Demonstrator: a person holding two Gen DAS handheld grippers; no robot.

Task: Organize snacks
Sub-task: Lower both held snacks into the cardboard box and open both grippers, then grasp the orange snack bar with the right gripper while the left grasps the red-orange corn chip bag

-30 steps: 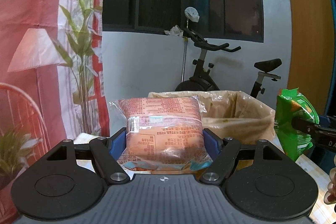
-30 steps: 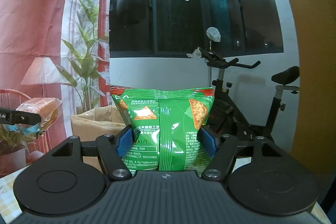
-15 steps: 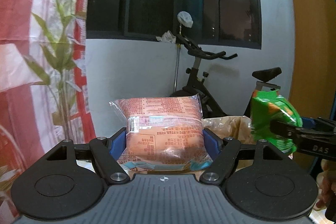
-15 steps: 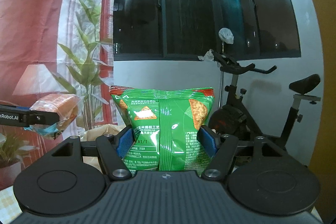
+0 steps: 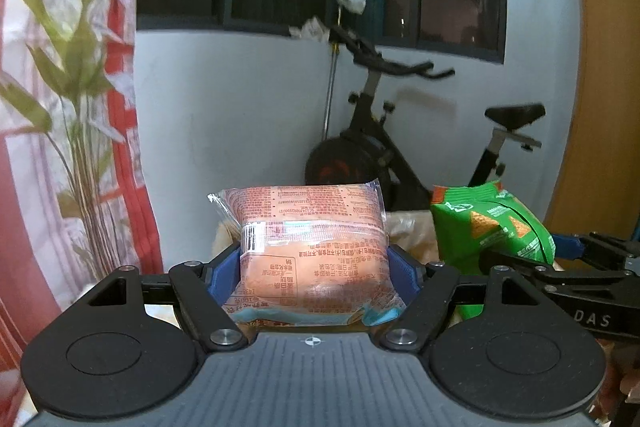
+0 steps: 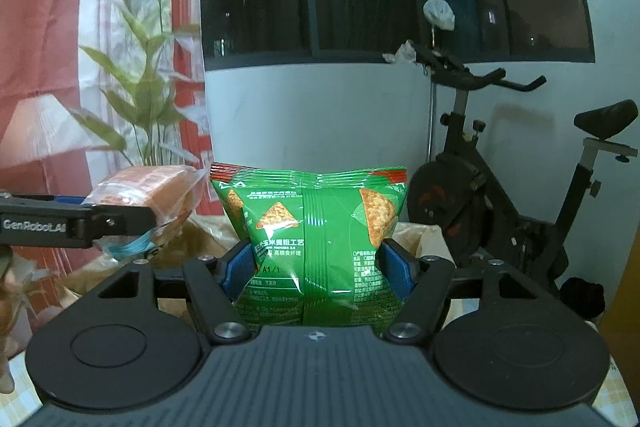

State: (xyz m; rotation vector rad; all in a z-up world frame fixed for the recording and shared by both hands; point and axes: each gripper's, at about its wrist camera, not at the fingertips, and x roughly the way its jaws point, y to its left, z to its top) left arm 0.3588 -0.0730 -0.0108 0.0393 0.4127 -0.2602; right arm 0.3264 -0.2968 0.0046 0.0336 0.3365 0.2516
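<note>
Orange bread packet (image 5: 312, 251) clenched in left gripper (image 5: 314, 273), green chip bag (image 6: 316, 247) in right gripper (image 6: 316, 267); both now carried nearer brown paper bag (image 6: 200, 239), drop-off likely next.

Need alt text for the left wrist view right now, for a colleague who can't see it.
The left gripper holds an orange snack packet upright between its blue-padded fingers. At right, the right gripper holds a green chip bag above a brown paper bag; an exercise bike stands behind.
</note>
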